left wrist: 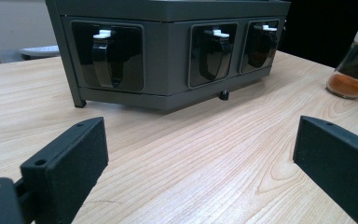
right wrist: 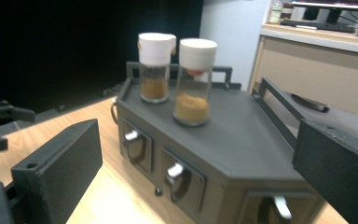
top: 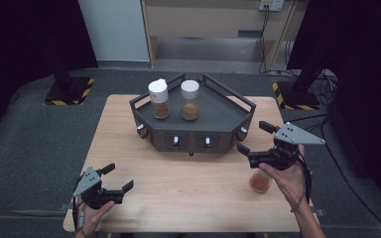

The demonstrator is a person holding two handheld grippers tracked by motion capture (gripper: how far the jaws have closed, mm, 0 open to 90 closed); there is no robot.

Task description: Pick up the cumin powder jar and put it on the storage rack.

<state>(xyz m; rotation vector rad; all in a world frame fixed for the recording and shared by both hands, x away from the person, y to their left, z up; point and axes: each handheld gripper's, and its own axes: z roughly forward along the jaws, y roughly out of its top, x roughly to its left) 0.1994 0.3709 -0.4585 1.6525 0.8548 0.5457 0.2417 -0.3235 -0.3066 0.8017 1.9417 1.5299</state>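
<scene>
floor: grey carpet (top: 25, 144) | cabinet: beige (top: 213, 29) | surroundings: dark curtains (top: 20, 34)

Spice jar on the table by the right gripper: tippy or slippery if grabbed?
The spice jar looks like clear glass, so probably slick and breakable. It is mostly empty, with powder low down, so likely light and fairly stable. Being round, it would probably roll if knocked over.

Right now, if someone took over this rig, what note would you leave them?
Left gripper: open, empty, low over the table's near left corner.
Right gripper: open, empty, raised by the rack's right end.
Two spice jars stand on the rack. A third jar stands on the table under the right hand.
Likely left: getting the third jar onto the rack.
</scene>
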